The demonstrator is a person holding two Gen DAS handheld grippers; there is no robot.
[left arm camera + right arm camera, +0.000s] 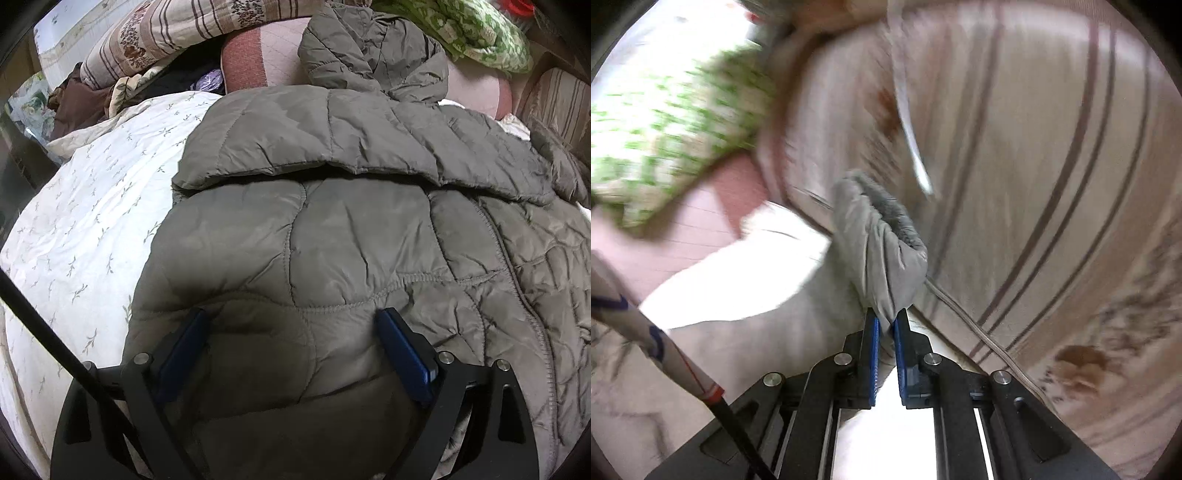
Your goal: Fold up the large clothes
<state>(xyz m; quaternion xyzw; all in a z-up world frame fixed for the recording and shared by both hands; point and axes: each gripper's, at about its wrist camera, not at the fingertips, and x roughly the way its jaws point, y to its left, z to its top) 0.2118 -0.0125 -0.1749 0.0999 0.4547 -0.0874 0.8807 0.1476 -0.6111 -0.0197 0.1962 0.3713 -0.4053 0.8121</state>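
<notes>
An olive-grey quilted puffer jacket (369, 236) lies spread on a white leaf-print bedsheet (92, 221), one sleeve folded across its upper part and its hood toward the pillows. My left gripper (291, 317) is open, its blue pads pressed down on the jacket's lower part, fabric bulging between them. My right gripper (885, 319) is shut on the jacket's sleeve cuff (879, 240), which stands up from the jaws with its grey ribbed lining showing. The right wrist view is motion-blurred.
Striped floral pillows (166, 33), a pink cushion (266, 55) and a green patterned quilt (480, 33) are piled at the bed's head. A big striped pillow (1034, 166) and a thin cable (979, 332) lie just beyond the cuff. Dark clothes (81, 103) sit at far left.
</notes>
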